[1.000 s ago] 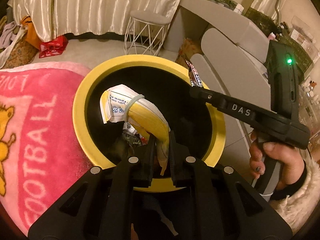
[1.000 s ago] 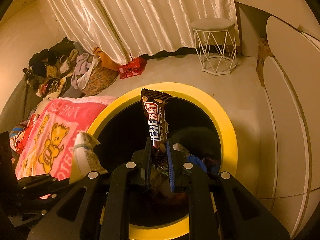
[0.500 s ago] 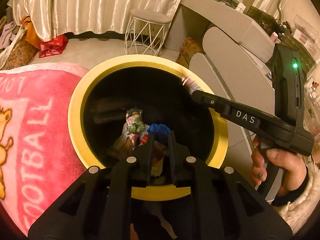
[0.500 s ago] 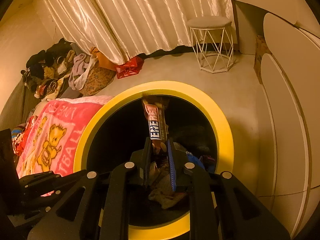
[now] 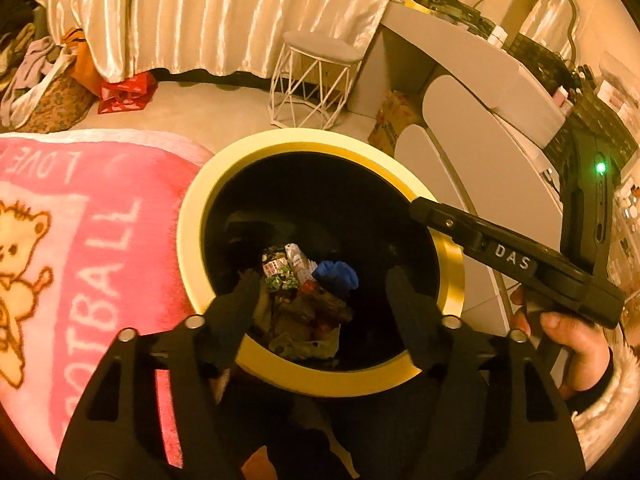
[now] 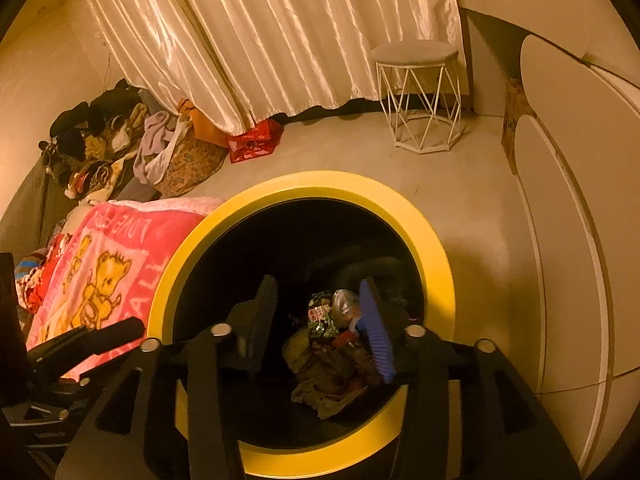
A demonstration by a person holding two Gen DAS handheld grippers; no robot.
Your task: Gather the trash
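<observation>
- Crumpled glossy wrappers (image 5: 296, 280) heaped at the bottom of round yellow-rimmed bin (image 5: 320, 142), dark inside.
- Left hand-held gripper (image 5: 320, 284) spread wide, empty, over the rim.
- Right hand-held gripper (image 6: 316, 308) likewise agape, empty.
- Fuzzy pink blanket (image 5: 80, 240) beside; wire-frame stool (image 6: 416, 96) beyond.

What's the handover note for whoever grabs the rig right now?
Left gripper: open, empty, over the yellow bin.
Right gripper: open, empty, over the same bin.
Trash pile lies at the bottom of the bin, wrappers and a blue item among it.
Done: nothing held in either gripper; the visible trash is inside the bin.
Left: no loose trash is clearly visible on the pink blanket or floor; check outside these views for more.
</observation>
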